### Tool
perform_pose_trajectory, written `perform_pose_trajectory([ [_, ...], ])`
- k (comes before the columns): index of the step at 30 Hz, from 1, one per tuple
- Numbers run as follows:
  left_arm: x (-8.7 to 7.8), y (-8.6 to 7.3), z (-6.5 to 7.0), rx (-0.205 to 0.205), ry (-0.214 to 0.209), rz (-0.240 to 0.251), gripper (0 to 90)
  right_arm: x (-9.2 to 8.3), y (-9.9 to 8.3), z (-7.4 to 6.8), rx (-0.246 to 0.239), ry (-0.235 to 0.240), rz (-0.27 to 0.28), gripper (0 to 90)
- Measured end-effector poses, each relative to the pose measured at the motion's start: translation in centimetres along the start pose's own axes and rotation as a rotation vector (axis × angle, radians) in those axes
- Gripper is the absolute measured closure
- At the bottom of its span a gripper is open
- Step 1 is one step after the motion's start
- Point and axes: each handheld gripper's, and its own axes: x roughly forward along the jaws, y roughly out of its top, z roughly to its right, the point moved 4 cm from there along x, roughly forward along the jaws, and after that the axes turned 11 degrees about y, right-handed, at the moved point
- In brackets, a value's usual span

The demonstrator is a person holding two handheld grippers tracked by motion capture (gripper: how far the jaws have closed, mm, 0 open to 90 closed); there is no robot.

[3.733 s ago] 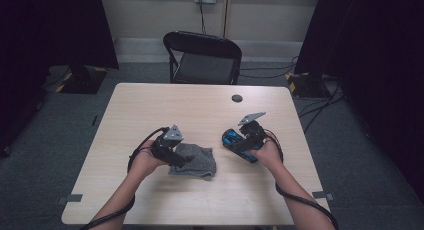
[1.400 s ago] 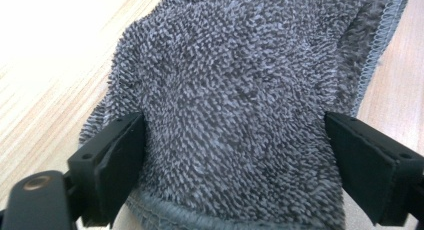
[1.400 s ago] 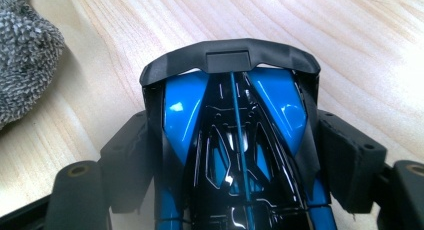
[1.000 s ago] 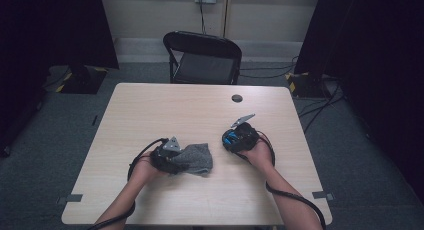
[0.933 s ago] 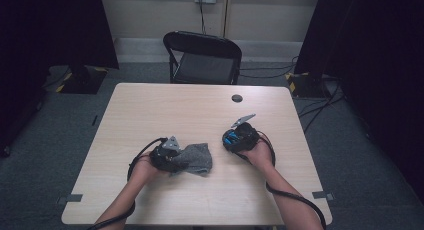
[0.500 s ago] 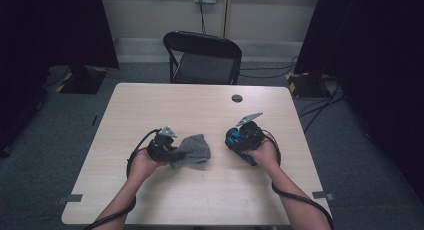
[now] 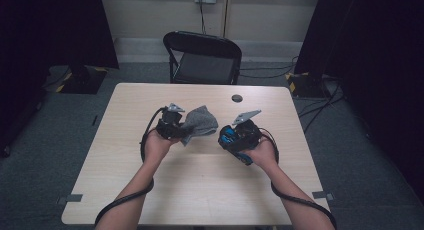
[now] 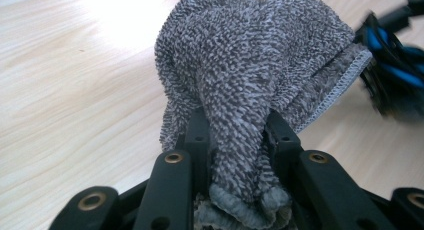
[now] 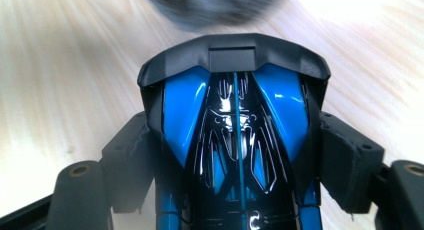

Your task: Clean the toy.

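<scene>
Soft, light cloth [image 8: 250,70] bunches in left tongs [image 8: 235,135]; right tongs [image 9: 235,155], three o'clock, clamp a slick, rigid toy car [image 9: 235,120].

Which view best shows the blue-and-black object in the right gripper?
The right gripper view: the blue-and-black object sits close-up, clamped between the jaws. The high view shows it small; the left gripper view catches a blurred edge.

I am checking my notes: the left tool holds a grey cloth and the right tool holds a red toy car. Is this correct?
Not quite. The car in the right tool is blue and black, not red, as the right gripper view shows. The left tool does hold the grey cloth.
</scene>
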Motion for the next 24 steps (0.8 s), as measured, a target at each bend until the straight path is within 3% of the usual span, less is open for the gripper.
perform_pose_trajectory([
  [2,0.7,0.3,0.2,-0.019,-0.001,-0.010,70.0,0.0,0.5,-0.5,-0.008,0.012,0.008,25.7],
  [5,1.4,0.5,1.1,-0.037,-0.049,-0.011,69.9,0.1,1.0,-0.9,-0.014,0.012,0.005,25.7],
  [11,1.7,0.1,3.6,0.052,-0.125,-0.029,70.4,0.6,1.1,-0.5,0.004,-0.017,-0.010,25.7],
  [18,0.5,-0.5,4.5,0.141,-0.182,-0.021,70.6,0.9,0.8,0.0,0.012,-0.032,-0.031,25.6],
  [24,-0.6,-1.0,4.9,0.177,-0.210,0.002,70.7,1.1,0.9,0.2,0.019,-0.044,-0.035,25.6],
])
